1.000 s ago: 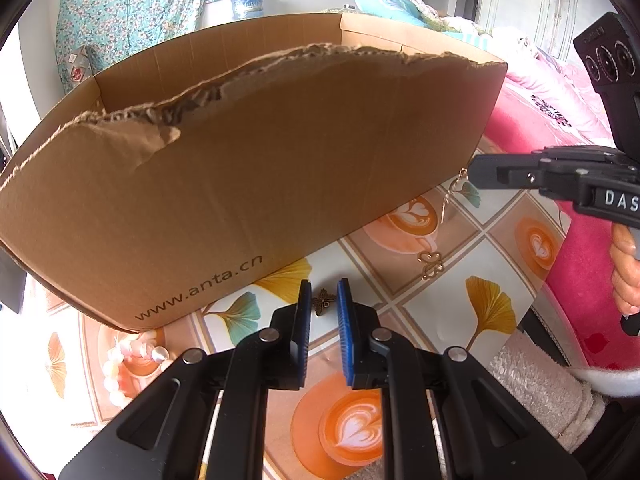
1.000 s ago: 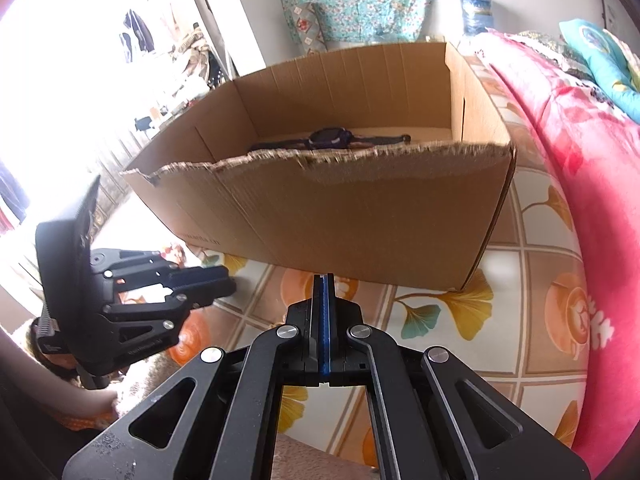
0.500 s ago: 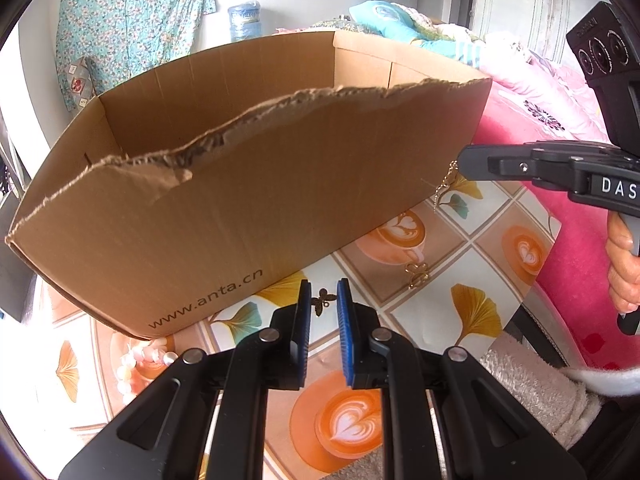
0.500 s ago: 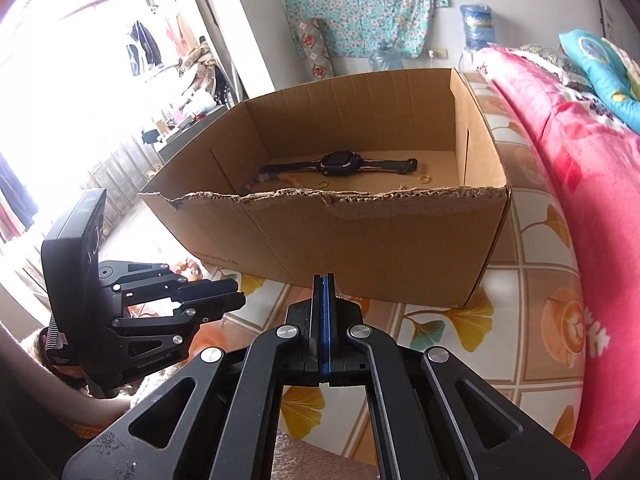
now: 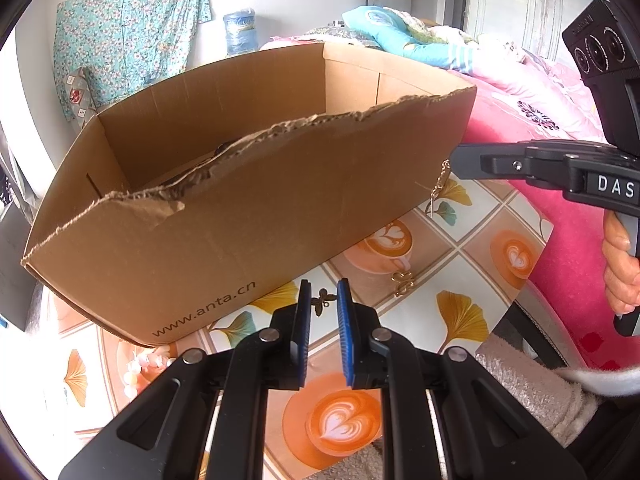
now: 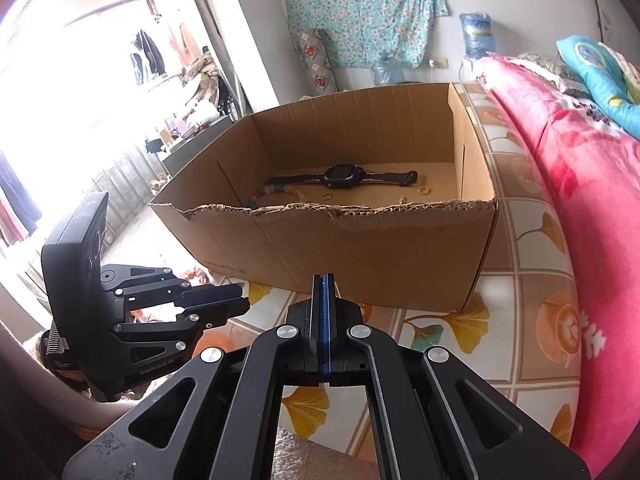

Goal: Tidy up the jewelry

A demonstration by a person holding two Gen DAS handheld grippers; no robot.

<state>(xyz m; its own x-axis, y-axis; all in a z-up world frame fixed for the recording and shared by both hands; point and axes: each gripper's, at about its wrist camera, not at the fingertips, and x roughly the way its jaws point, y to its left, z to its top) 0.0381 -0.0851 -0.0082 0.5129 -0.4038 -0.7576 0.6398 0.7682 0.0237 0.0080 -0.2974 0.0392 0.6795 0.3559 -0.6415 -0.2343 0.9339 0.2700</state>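
An open cardboard box (image 5: 248, 216) stands on the patterned tablecloth; it also shows in the right wrist view (image 6: 360, 256). Inside lie a dark watch (image 6: 344, 178), a bead bracelet (image 6: 276, 192) and small gold rings (image 6: 423, 190). My right gripper (image 5: 454, 164) is shut on a gold chain earring (image 5: 438, 186) that dangles beside the box's right corner. My left gripper (image 5: 323, 300) is open and empty, low over a small butterfly charm (image 5: 322, 302) on the cloth. A gold clover piece (image 5: 401, 282) lies to its right. A pearl bracelet (image 5: 138, 366) lies front left.
A pink bed cover (image 5: 568, 184) borders the table on the right. A grey towel (image 5: 532, 392) lies at the front right table edge. The box's torn front wall (image 6: 332, 212) stands high between the grippers and its inside.
Both grippers have risen, so the box's inside shows more. The right gripper carried the hanging earring up beside the box corner. The left gripper stays open over the butterfly charm.
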